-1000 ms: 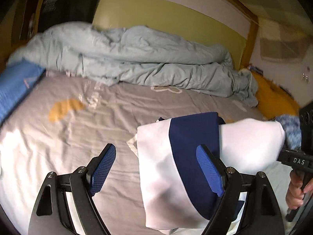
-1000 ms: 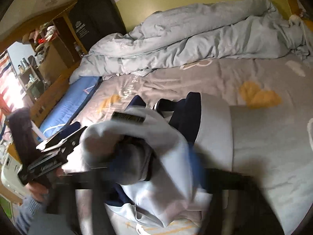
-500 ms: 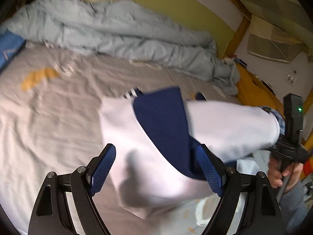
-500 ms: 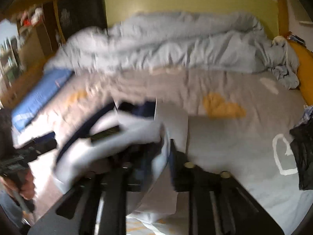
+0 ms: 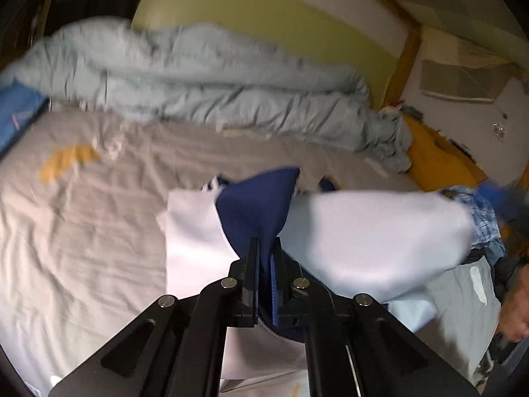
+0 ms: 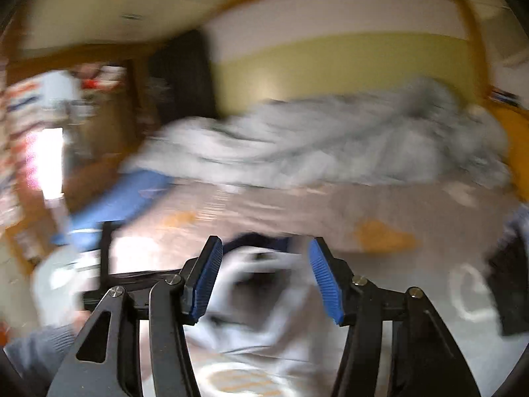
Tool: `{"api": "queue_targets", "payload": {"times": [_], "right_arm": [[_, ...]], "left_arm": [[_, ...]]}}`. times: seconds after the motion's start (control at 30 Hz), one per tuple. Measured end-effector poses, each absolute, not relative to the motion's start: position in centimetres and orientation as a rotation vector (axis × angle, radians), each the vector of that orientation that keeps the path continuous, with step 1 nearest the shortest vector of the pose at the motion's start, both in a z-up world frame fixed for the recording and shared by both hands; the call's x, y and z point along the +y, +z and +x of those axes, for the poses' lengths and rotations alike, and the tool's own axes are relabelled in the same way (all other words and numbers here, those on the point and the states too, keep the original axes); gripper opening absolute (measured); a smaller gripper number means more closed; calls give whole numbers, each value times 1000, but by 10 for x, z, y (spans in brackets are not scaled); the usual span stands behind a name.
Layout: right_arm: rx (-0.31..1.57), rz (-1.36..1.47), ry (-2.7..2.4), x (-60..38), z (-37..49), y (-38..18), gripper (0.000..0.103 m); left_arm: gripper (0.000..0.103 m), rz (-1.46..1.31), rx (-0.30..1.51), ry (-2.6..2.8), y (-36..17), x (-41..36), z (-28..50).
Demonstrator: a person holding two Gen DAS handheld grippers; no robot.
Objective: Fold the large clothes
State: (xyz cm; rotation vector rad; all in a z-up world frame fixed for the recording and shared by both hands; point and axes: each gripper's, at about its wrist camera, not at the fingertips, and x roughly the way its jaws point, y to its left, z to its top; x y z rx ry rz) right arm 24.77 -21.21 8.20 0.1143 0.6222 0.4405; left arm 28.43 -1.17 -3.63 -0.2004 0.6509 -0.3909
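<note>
Navy-and-white garment (image 5: 363, 231) is being pinched at its navy panel by left hand-held gripper (image 5: 263, 258), prob. to anchor the fold on the bed (image 5: 82, 225), w/ right hand-held gripper (image 6: 264, 278) hanging apart, gripping nothing.

Grippers and hands — pose and state

Left black two-finger gripper with blue ribbed pads (image 5: 264, 258): jaws drawn together, pinching a navy fold of the white-and-navy garment (image 5: 363, 231) between the pads, fingers pointing forward and level. Right black two-finger gripper with blue ribbed pads (image 6: 264, 278): jaws spread wide apart, nothing between the pads, fingers angled forward above the bunched white cloth; this view is heavily motion-blurred. Bare hand at the right edge of the left wrist view (image 5: 515, 311): only partly visible and blurred — grip cannot be made out. Grey-sleeved forearm at the lower left of the right wrist view (image 6: 36, 347): blurred.
</note>
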Motion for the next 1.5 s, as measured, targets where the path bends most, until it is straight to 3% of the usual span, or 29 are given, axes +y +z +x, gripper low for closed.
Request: {"api": "queue_targets", "payload": {"times": [0.07, 0.13, 0.27, 0.43, 0.5, 0.57, 0.73, 1.0, 1.2, 1.33, 1.37, 1.4, 1.5], "right_arm": [[743, 32, 395, -189, 269, 57, 26], [905, 48, 301, -189, 302, 12, 18], [1063, 263, 276, -224, 334, -62, 11], [1017, 390, 391, -256, 327, -45, 11], [969, 375, 374, -264, 319, -31, 19], [945, 351, 355, -268, 312, -22, 26], [914, 285, 296, -265, 305, -6, 26], [798, 219, 375, -218, 295, 43, 40], [958, 281, 416, -152, 325, 8, 56], [998, 310, 333, -139, 346, -17, 57], [979, 307, 339, -137, 348, -17, 49], [958, 303, 371, -134, 348, -14, 10], [883, 255, 356, -134, 338, 2, 5]], "left_arm": [[4, -213, 578, -445, -20, -13, 271], [4, -216, 542, -509, -6, -22, 262], [0, -201, 506, -629, 9, -58, 250], [0, -115, 516, -631, 7, -119, 257], [0, -114, 589, -577, -7, -128, 268], [0, -74, 546, -519, -8, -120, 260], [1, -65, 502, -414, 2, -74, 246], [3, -170, 534, -259, -7, 0, 256], [3, -245, 596, -216, -26, 41, 271], [3, -292, 616, -225, -30, 54, 278], [5, -298, 618, -226, -31, 55, 279], [9, -304, 621, -227, -32, 56, 280], [23, -307, 620, -249, -33, 54, 279]]}}
